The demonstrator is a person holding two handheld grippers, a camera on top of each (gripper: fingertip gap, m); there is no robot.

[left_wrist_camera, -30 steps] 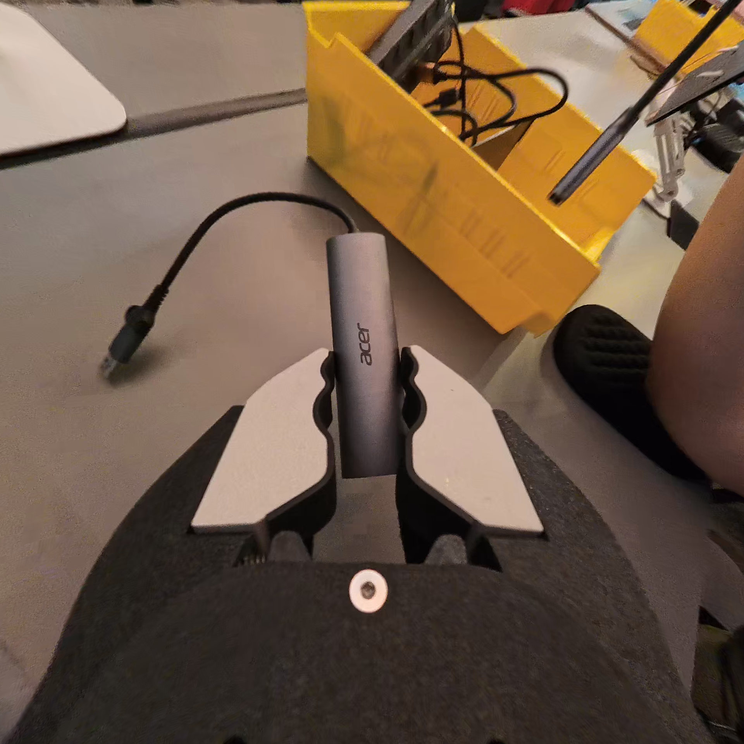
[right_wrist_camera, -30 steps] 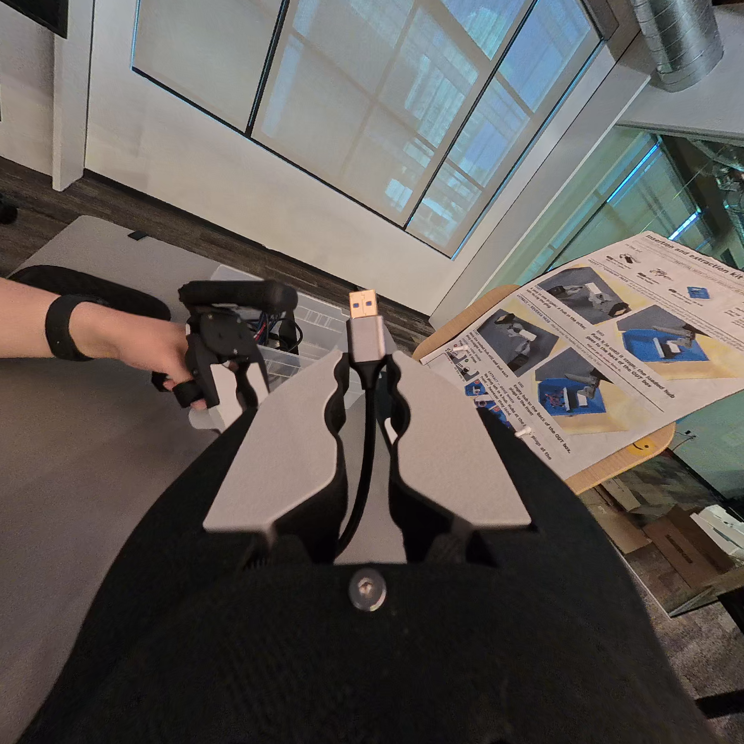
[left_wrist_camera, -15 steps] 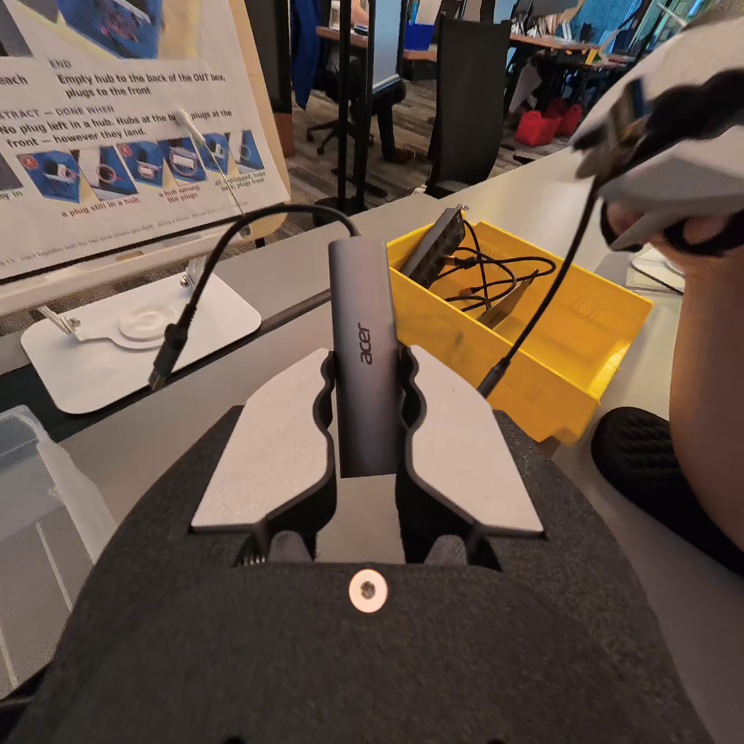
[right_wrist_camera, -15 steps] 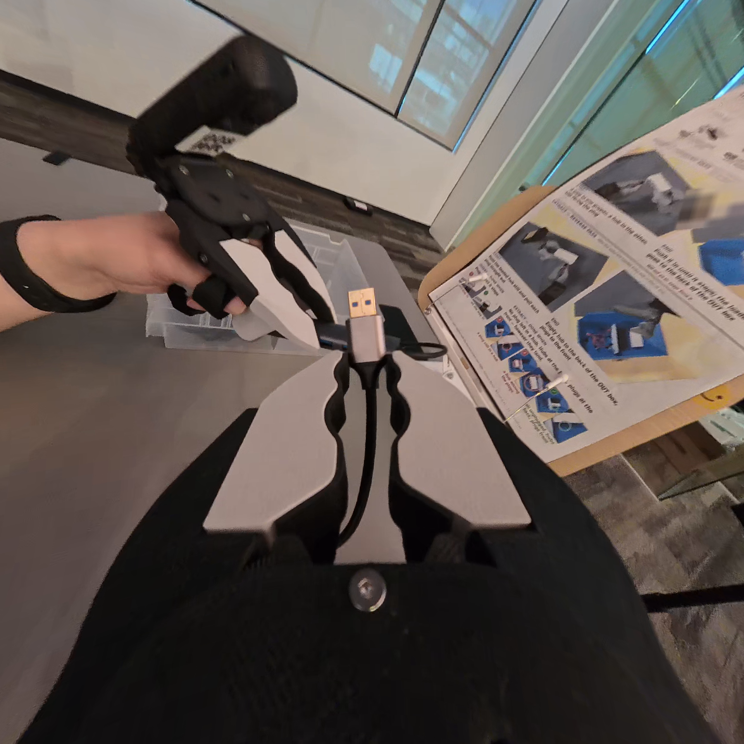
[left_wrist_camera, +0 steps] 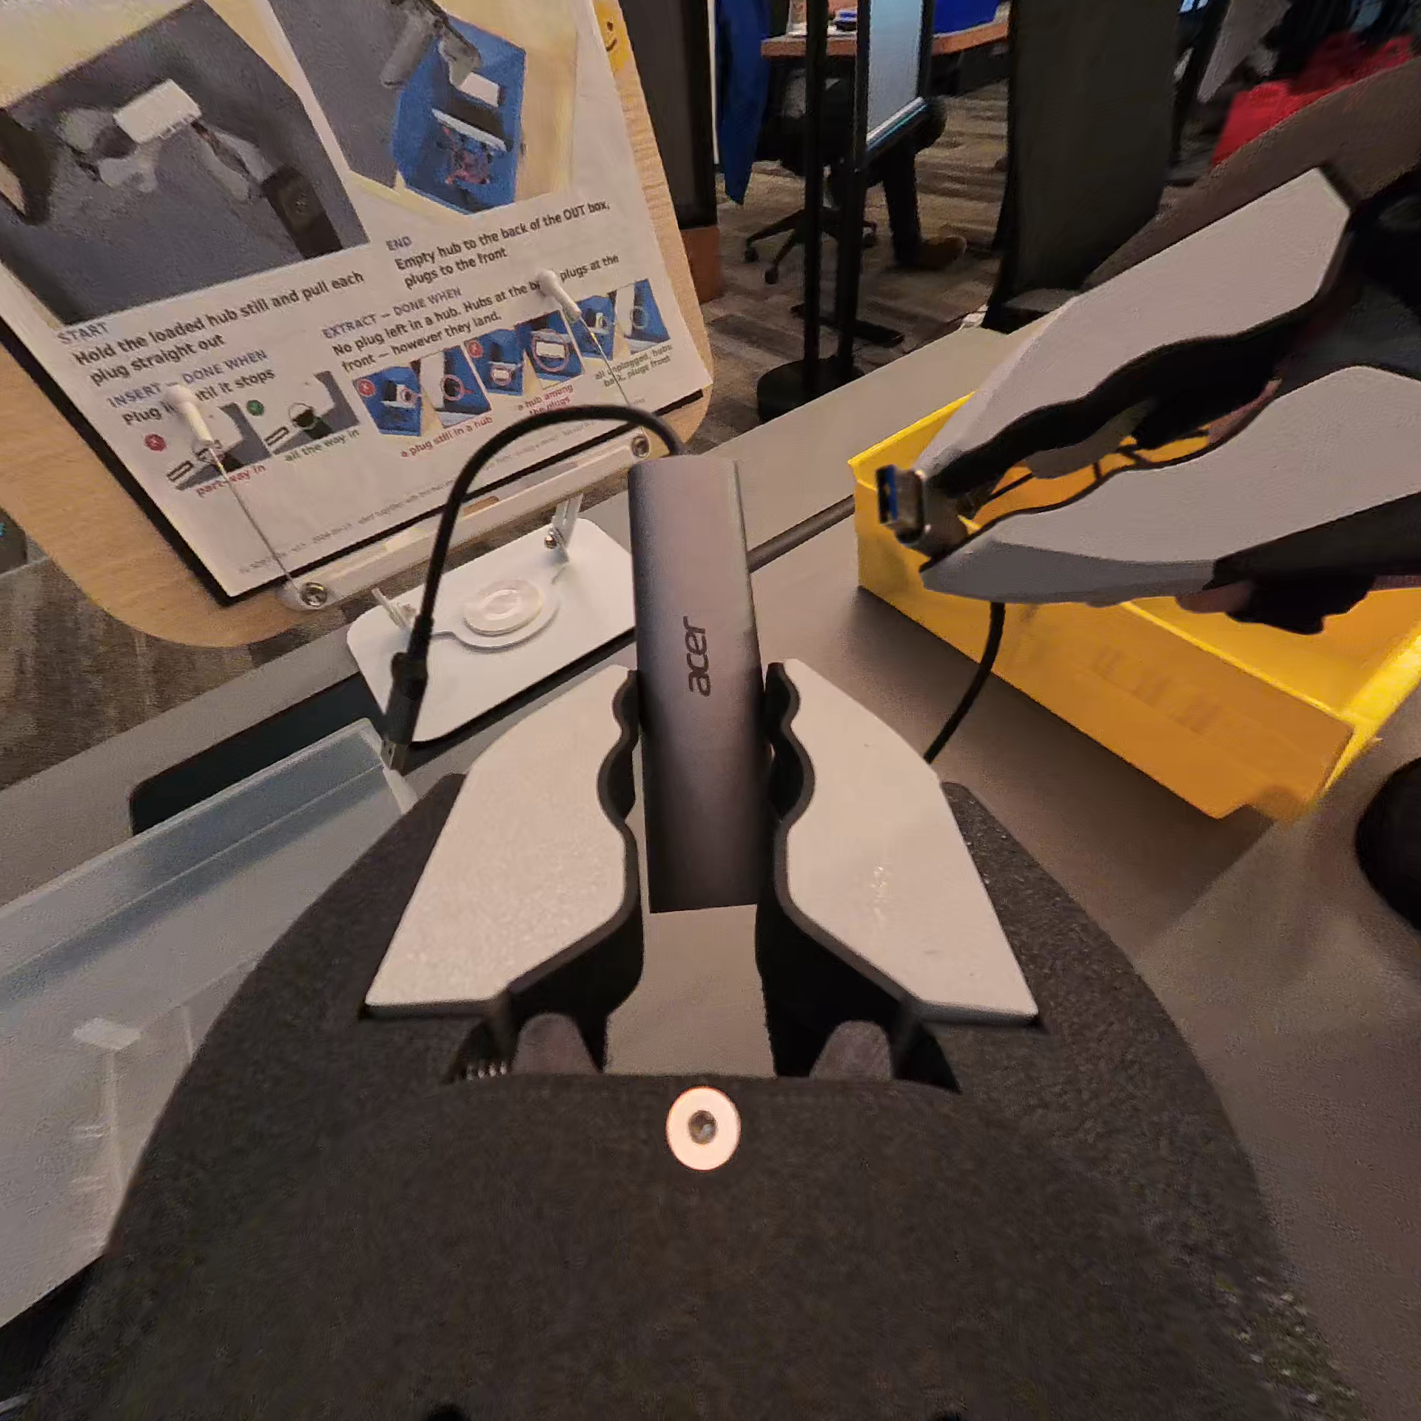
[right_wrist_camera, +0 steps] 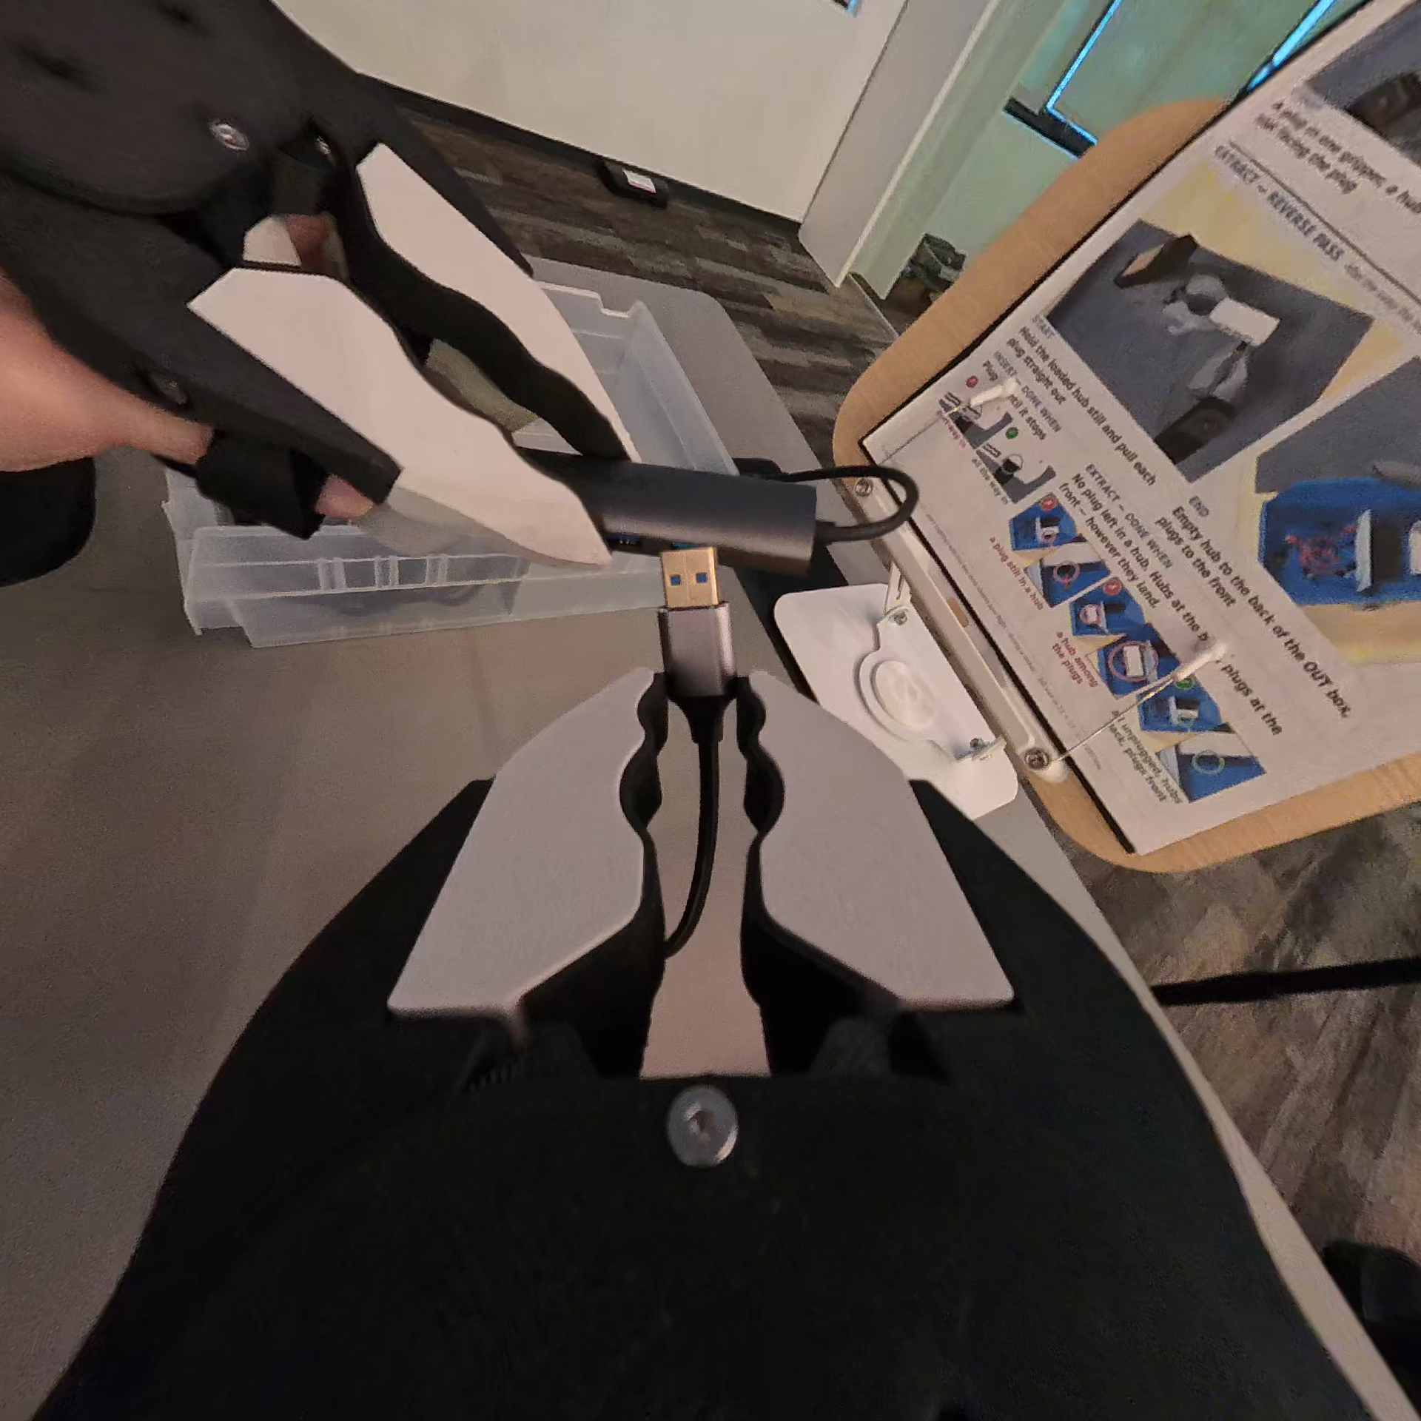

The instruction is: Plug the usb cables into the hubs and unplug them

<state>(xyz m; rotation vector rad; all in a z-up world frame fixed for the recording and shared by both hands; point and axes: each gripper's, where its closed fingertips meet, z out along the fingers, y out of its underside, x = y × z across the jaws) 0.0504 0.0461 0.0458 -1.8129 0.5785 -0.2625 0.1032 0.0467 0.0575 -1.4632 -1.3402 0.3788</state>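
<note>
Right wrist view: my right gripper [right_wrist_camera: 698,677] has its fingers pinched on the grey shell of the usb plug [right_wrist_camera: 694,615], gold tongue pointing forward, tip just under the side of the hub [right_wrist_camera: 707,515] and, as far as I can tell, not yet seated. The left gripper [left_wrist_camera: 700,777] has its fingers clamped on the hub's flanks, holding it lifted off the counter [left_wrist_camera: 1061,777], its own tail cable [left_wrist_camera: 469,538] looping down to a loose plug. Yellow bin [left_wrist_camera: 1138,692] sits behind on the right, clear tray [right_wrist_camera: 415,569] on the left, instruction board [right_wrist_camera: 1153,477] beyond. Judgement: this is the alignment step. I would hold the hub still, square the tongue with a port slot, which I cannot see clearly from here, then push straight along the plug's axis until it stops. Any tilt risks jamming or twisting the hub between the fingers.
</note>
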